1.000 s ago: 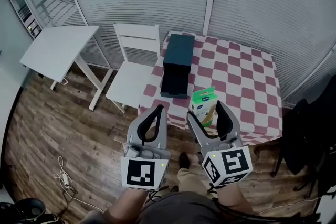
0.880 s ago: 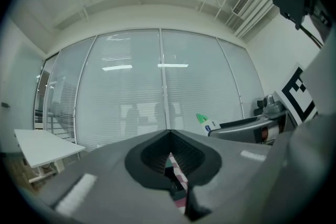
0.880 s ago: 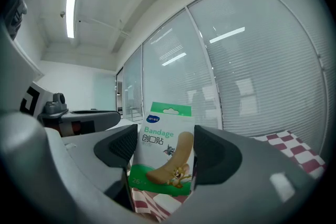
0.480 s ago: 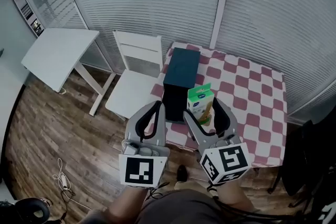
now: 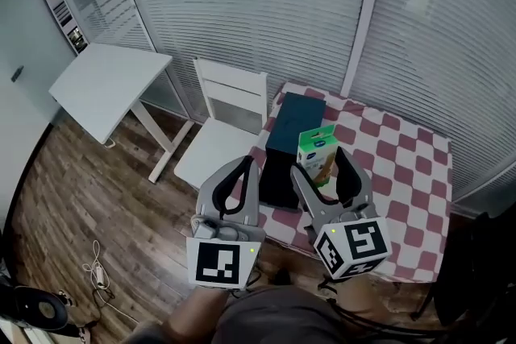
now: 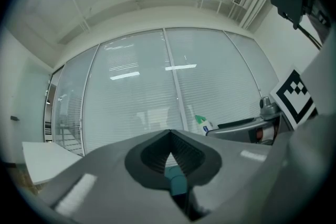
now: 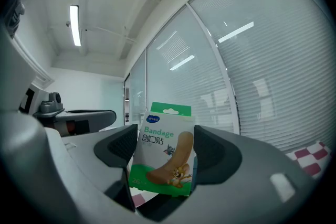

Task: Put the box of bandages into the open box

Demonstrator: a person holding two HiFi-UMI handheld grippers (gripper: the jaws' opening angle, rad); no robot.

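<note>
While the green-and-white cardboard box of bandages (image 7: pixel 165 152) stands upright between the pads of the right gripper (image 5: pixel 319 165), pinched across its lower half with its printed face turned back toward that gripper's camera, the carrying step looks to be in hand rather than the placing. The held box is up in the air, clear of the red-and-white checked table (image 5: pixel 387 165) that lies ahead of and below the jaws.

The dark teal open box (image 5: pixel 292 121) rests on that table, ahead of the right gripper and slightly to its left, partly behind the bandage box as seen from the head. Its dark inside lies on the near side, roughly between the two grippers' tips, and its teal lid on the far side.

The left gripper (image 5: pixel 244 169) carries nothing: its jaws are pressed together at the tips, with only window blinds beyond them. It hangs just beside the right gripper, on its left.

Judging from this, the next move calls for bringing the right gripper forward and a little left until the bandage box is over the dark opening, lowering it inside, then spreading the jaws. The walls of the open box may need clearing, so a straight descent seems wise.

A white wooden chair (image 5: pixel 226 133) stands off to the left of the left gripper.
</note>
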